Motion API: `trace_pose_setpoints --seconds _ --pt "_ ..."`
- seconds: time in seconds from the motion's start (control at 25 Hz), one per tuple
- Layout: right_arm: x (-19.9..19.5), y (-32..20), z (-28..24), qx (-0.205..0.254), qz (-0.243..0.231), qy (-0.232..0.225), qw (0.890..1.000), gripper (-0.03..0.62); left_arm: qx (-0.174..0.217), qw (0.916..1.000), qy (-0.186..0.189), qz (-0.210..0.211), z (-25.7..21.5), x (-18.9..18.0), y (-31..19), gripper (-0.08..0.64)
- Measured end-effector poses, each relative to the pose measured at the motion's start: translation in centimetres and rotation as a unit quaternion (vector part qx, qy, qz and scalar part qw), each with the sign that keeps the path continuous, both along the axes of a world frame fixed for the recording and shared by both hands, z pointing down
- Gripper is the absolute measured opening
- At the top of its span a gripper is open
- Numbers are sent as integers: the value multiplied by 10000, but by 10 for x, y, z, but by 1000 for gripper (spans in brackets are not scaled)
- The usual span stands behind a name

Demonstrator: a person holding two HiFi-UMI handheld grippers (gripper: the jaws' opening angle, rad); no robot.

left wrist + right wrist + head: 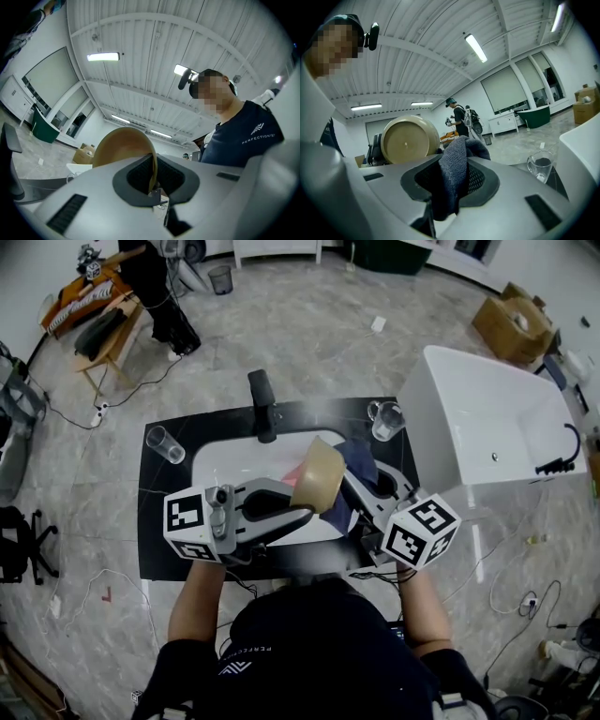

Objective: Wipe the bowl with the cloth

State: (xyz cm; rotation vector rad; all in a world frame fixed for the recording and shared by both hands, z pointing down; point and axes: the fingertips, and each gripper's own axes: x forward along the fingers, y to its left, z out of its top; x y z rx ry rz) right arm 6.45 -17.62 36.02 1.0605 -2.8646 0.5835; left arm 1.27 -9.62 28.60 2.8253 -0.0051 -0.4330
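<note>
The left tool (305, 506) is clamped tight on the rim of the tan bowl (319, 474); in the left gripper view the thin wall of the bowl stands edge-on between the two jaws. The bowl is tipped onto its side and held in the air above the white sink (211, 461) at the middle of the bench (155, 521). In the right gripper view its flat underside faces the right tool.

The right tool (354, 491) is closed on a dark blue cloth (361, 463), which bunches up out of the jaws and hangs down below them. From the head view the cloth lies just beside the bowl, on its right; whether the two touch cannot be made out.

A black tap (262, 405) stands at the far edge of the sink. A clear glass (165, 443) lies near the bench's far left corner, and a glass mug (386, 420) stands near its far right corner. Something pink (293, 472) shows in the sink behind the bowl. A white tub (487, 423) stands on the floor just off the bench's right edge.
</note>
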Motion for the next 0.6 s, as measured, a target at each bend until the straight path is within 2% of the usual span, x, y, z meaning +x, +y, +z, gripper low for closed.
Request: trace_pose_setpoints --seconds 0.24,0.6 --pt "-17 11 7 -30 -286 71 9996 103 -137 9983 111 -556 -4 -4 -23 15" --pt "-30 28 8 -110 -523 -72 9985 102 -310 9916 48 -1256 0 -4 -47 15"
